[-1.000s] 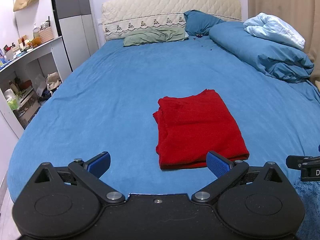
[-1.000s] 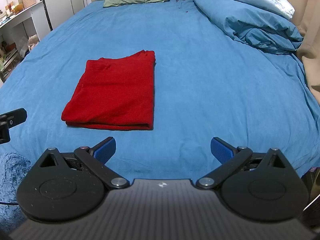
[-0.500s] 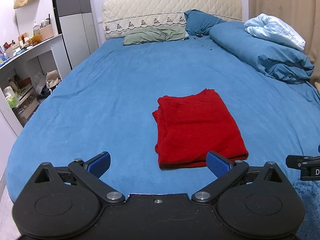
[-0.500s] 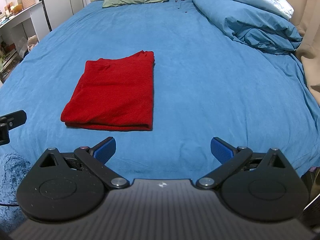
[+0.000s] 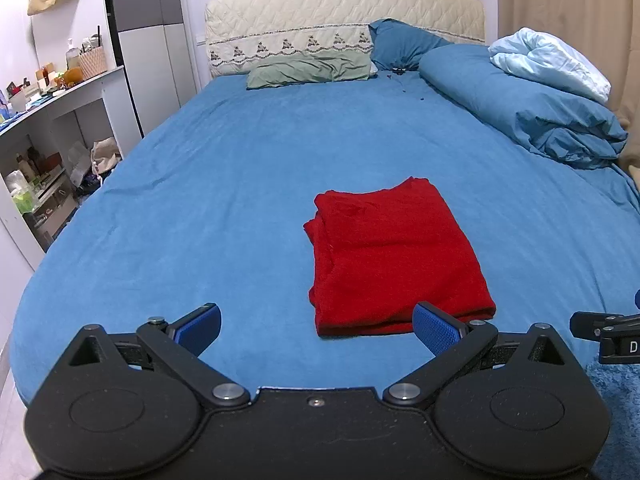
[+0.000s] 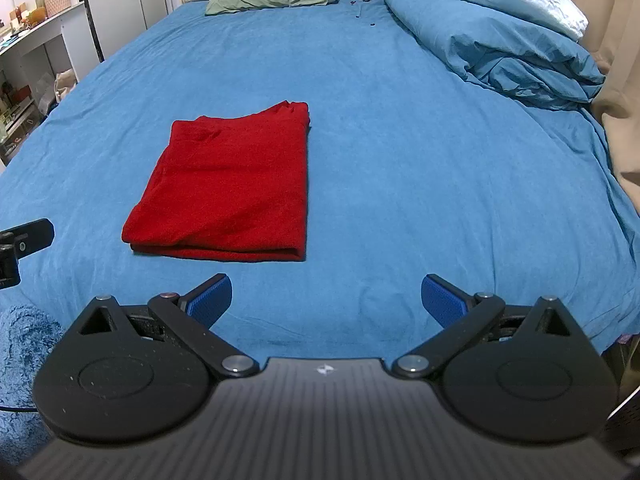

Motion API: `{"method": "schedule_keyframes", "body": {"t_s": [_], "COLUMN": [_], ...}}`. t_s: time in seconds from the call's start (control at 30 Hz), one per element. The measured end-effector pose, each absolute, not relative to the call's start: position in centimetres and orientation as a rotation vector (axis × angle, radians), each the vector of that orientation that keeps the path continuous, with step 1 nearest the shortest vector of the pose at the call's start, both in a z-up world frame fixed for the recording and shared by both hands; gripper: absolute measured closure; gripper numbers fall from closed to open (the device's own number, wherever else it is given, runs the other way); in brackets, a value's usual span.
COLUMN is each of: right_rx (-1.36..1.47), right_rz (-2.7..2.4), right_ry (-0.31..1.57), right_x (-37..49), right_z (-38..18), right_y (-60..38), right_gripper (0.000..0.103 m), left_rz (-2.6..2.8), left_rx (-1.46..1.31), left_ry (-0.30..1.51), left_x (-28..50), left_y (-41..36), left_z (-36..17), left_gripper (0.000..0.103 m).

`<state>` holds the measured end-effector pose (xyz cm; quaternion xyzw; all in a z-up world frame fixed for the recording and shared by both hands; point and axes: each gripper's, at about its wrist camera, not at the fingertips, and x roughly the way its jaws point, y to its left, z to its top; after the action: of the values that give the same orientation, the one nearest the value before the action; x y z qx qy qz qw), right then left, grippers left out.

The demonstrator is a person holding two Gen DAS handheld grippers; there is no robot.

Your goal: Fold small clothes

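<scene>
A red garment [image 5: 394,258] lies folded into a flat rectangle on the blue bed sheet [image 5: 224,200]; it also shows in the right wrist view [image 6: 232,188]. My left gripper [image 5: 318,330] is open and empty, held above the bed's near edge, just short of the garment's near edge. My right gripper [image 6: 326,300] is open and empty, in front of and to the right of the garment. Neither gripper touches the cloth.
A rolled blue duvet [image 5: 532,108] with a pale blue blanket [image 5: 552,64] lies along the right side. Pillows [image 5: 308,70] and a headboard are at the far end. A white desk with shelves [image 5: 52,120] stands left of the bed.
Both grippers have drawn back very slightly from the garment. The garment has not moved and the jaws stay open.
</scene>
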<state>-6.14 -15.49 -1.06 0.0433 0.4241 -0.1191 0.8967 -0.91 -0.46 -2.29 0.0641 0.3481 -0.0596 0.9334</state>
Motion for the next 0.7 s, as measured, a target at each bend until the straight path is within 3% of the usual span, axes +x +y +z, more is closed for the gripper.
{"method": "schedule_keyframes", "body": {"t_s": [0.7], "right_rx": [0.08], "right_rz": [-0.247], "right_ry": [0.874], "right_x": [-6.07], "right_z": [-0.81], "right_y": [-15.75], "right_gripper": [0.0], "left_rz": [-0.119], "left_rx": [0.085], "left_ry": [0.697], "left_x": [-1.24], "left_y": [0.06], "left_z": [-2.09], "left_gripper": [0.0]}}
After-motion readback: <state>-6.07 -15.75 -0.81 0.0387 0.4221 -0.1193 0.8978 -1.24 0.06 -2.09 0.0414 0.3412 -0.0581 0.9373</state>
